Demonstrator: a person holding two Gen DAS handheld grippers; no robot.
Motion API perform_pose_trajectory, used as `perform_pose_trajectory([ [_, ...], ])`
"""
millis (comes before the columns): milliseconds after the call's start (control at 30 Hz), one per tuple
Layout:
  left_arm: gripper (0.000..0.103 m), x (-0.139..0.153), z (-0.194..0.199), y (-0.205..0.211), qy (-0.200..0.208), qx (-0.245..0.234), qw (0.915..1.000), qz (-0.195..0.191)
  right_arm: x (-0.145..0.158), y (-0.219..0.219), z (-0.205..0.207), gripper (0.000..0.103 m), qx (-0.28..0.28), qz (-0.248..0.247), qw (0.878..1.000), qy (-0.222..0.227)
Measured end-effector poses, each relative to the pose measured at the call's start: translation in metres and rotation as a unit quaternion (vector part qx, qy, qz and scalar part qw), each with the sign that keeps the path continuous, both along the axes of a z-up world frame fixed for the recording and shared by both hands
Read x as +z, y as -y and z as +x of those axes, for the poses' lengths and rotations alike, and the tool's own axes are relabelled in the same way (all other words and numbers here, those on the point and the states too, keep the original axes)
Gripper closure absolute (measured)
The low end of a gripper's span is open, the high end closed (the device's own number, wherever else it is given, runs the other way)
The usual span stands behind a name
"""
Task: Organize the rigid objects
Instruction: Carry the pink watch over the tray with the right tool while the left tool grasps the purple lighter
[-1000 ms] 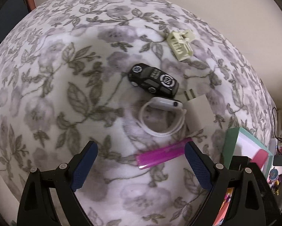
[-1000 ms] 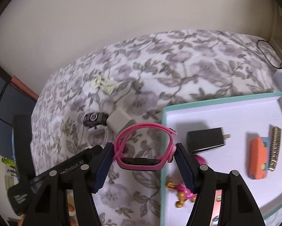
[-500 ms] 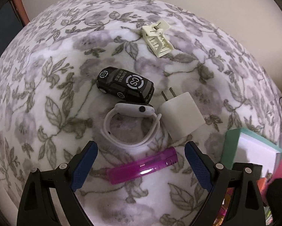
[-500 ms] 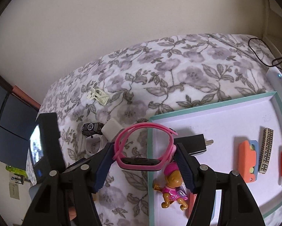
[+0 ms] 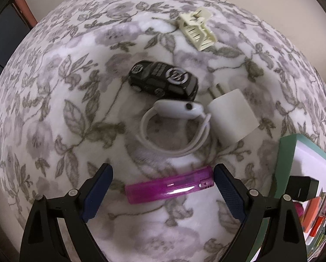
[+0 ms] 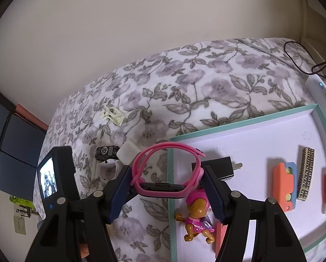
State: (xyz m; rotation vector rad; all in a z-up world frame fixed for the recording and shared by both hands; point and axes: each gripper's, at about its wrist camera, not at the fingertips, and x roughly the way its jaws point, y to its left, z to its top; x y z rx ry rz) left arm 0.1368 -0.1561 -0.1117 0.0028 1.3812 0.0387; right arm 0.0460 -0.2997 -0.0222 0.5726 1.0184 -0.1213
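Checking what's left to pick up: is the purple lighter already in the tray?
No. The purple lighter lies on the floral blanket between the open fingers of the left gripper, outside the tray.

Left gripper jaws wide, right gripper jaws clamped

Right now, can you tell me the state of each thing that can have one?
left hand-held gripper: open, purple lighter lying between its fingers.
right hand-held gripper: shut on pink watch, strap looped.
white watch: strap looped, on blanket.
cream hair clip: on blanket.
tray: holds black charger, doll.
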Motion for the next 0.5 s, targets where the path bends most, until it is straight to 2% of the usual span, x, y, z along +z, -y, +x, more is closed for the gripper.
perform_pose_trajectory([
  [200,0.009,-0.001,-0.011,-0.02,-0.017,0.008,0.9998,-0.004,0.0,0.0,-0.001,0.035,0.001,0.002,1.0,0.0],
  [500,0.01,-0.004,-0.015,-0.016,-0.015,-0.004,0.9999,-0.007,-0.002,-0.001,-0.002,0.035,-0.001,0.004,1.0,-0.002],
])
